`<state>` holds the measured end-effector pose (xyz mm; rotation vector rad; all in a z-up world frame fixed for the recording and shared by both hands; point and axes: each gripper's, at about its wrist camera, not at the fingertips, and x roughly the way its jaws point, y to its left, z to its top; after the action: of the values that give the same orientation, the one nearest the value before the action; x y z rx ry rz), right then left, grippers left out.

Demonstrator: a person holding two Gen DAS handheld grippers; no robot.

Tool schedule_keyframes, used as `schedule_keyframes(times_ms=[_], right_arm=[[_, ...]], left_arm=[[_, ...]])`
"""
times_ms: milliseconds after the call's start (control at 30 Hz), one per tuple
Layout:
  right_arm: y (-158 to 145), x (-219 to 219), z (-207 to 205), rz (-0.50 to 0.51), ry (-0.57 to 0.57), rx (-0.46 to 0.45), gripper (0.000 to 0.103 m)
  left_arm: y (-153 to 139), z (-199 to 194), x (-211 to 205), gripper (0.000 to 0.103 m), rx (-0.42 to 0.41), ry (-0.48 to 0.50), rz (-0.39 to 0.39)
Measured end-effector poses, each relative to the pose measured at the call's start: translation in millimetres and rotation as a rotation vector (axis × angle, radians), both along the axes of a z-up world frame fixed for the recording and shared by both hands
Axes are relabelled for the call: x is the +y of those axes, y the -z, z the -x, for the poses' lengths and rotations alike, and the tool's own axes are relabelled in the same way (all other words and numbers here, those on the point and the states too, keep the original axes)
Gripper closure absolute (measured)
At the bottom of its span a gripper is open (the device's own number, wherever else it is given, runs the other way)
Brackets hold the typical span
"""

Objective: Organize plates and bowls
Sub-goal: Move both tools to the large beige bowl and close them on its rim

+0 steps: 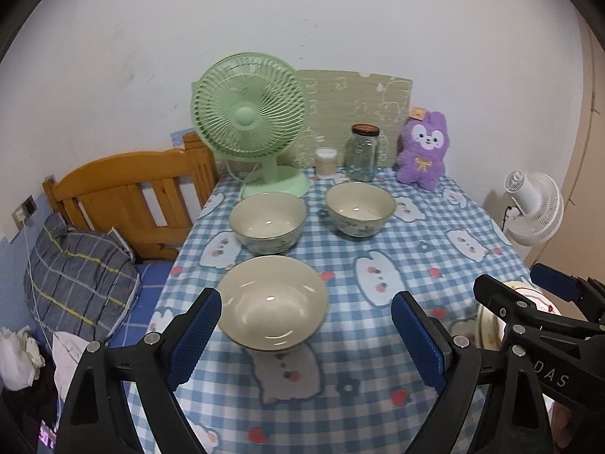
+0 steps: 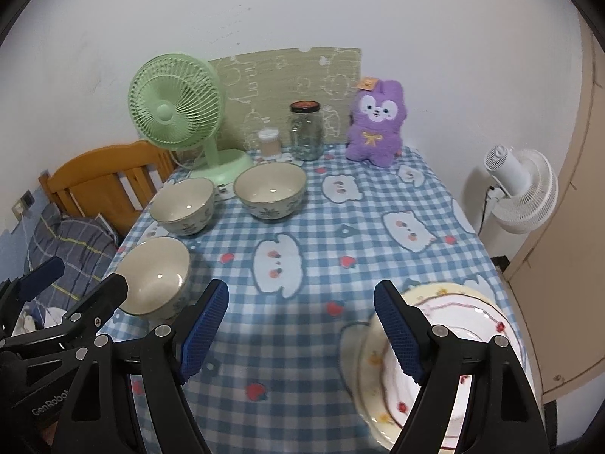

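On checked tablecloth (image 1: 378,340), three bowls (image 1: 272,302) upright, plates (image 2: 446,359) flat, both grippers' fingers (image 1: 196,336) released.

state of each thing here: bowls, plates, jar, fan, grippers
near bowl: upright, empty
left rear bowl: upright, empty
right rear bowl: upright, empty
plates: stacked, at table edge
glass jar: upright, lid on
green fan: upright
left gripper: jaws open, empty
right gripper: jaws open, empty

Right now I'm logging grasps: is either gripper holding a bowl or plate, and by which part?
Nothing is held: the left gripper and right gripper are both open and empty.
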<state>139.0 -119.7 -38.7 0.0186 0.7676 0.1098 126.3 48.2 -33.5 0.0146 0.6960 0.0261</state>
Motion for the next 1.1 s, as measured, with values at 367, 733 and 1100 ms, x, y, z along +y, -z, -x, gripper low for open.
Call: schedule_keyframes(times_ms=[367,733,1100], right_arm=[[11,52,-24,0.012,-0.063,0.008,0.021],[36,82,-57,-0.055,-0.066,0.073,0.021],[71,113,-83,-0.034,-0.120,0.147,0.029]], left_arm=[[13,-17,50,0.011,0.042,-0.052,0.004],[43,-52,83,0.019,0.135,-0.048,-0.002],[78,-81,97,0.036,0.231,-0.047,0.027]])
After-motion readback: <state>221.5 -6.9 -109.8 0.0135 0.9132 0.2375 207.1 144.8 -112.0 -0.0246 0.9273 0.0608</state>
